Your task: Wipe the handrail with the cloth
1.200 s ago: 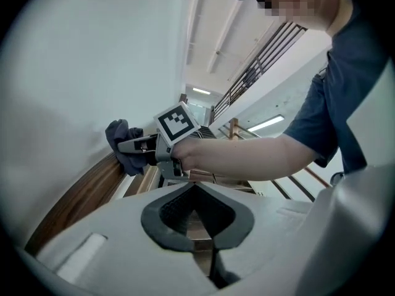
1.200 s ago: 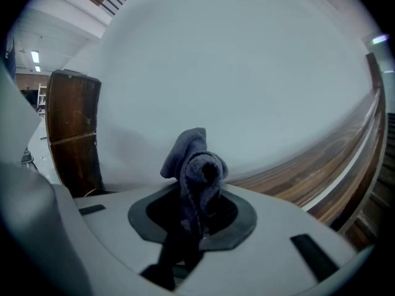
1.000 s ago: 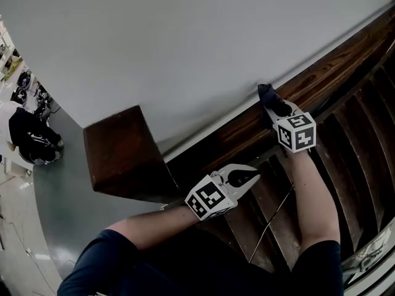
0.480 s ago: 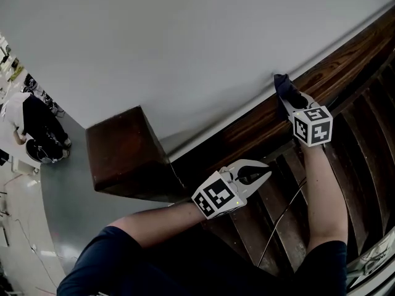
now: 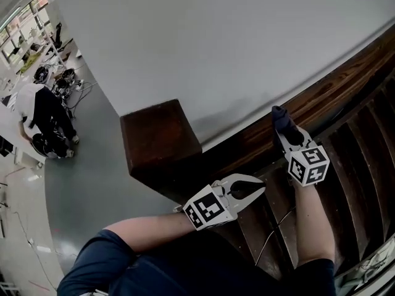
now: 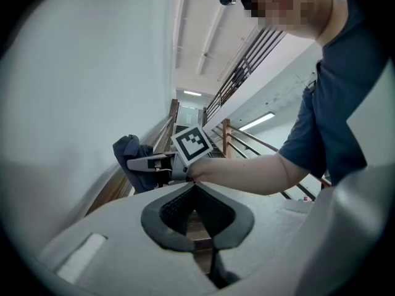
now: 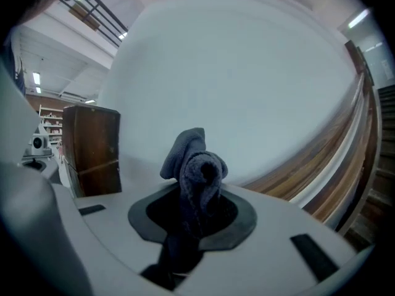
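The dark wooden handrail (image 5: 336,86) runs from a square brown newel post (image 5: 162,142) up to the right, along a pale wall. My right gripper (image 5: 285,131) is shut on a dark blue cloth (image 5: 280,116), which rests on the rail's top. In the right gripper view the bunched cloth (image 7: 196,165) sticks up between the jaws, with the rail (image 7: 327,171) to the right. My left gripper (image 5: 258,187) hovers below the rail, shut and empty. From the left gripper view, the right gripper (image 6: 133,164) and the cloth (image 6: 126,150) lie ahead.
Dark balusters and stair treads (image 5: 364,159) fill the space under the rail at the right. The pale wall (image 5: 216,42) borders the rail's far side. A person (image 5: 43,119) crouches on the grey floor (image 5: 86,184) far to the left, among cables and gear.
The right gripper, with the cloth, now sits closer to the newel post along the rail. The head view has swung, so the post lies nearer the middle. The left gripper stays shut below.
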`<state>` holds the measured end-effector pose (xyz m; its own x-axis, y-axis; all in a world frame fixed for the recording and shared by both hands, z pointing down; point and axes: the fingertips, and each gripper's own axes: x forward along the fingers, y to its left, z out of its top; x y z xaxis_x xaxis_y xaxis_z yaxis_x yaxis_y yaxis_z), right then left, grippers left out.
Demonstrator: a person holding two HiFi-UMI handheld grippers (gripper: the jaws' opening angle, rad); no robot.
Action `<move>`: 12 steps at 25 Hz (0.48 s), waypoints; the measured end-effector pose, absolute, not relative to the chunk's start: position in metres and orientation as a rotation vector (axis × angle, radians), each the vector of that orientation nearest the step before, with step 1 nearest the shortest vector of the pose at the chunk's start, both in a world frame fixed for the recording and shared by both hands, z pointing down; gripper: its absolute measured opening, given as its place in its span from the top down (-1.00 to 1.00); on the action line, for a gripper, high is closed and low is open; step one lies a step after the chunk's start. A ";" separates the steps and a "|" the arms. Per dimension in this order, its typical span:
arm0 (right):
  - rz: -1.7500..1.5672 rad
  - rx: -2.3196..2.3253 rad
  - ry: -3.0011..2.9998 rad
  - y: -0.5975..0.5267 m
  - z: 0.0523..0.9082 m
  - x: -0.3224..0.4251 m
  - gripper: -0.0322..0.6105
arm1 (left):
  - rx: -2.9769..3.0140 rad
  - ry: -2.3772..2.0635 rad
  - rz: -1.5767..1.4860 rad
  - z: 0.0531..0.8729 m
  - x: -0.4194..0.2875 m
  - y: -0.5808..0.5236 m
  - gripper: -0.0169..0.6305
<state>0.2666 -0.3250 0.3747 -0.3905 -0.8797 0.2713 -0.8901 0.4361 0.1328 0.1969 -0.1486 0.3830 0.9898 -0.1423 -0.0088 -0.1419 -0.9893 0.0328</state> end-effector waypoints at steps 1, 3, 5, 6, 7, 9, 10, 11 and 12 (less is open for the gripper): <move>0.065 1.517 -2.414 -0.313 0.377 0.252 0.62 | 3.099 -0.228 -0.024 0.382 0.185 -0.144 0.93; 0.092 1.508 -2.456 -0.289 0.380 0.221 0.62 | 3.089 -0.248 -0.037 0.381 0.158 -0.133 0.93; 0.115 1.507 -2.493 -0.262 0.383 0.191 0.62 | 3.073 -0.265 -0.046 0.380 0.129 -0.120 0.93; 0.124 1.507 -2.507 -0.249 0.385 0.177 0.62 | 3.065 -0.272 -0.047 0.381 0.115 -0.113 0.93; 0.133 1.508 -2.520 -0.235 0.387 0.166 0.62 | 3.058 -0.279 -0.045 0.383 0.102 -0.106 0.93; 0.148 1.507 -2.544 -0.209 0.392 0.144 0.62 | 3.051 -0.297 -0.046 0.385 0.078 -0.093 0.93; 0.157 1.507 -2.557 -0.196 0.393 0.133 0.62 | 3.049 -0.307 -0.049 0.385 0.065 -0.087 0.93; 0.169 1.510 -2.571 -0.183 0.394 0.121 0.62 | 3.045 -0.316 -0.052 0.384 0.051 -0.081 0.93; 0.186 1.516 -2.588 -0.171 0.394 0.108 0.62 | 3.039 -0.326 -0.053 0.383 0.036 -0.075 0.93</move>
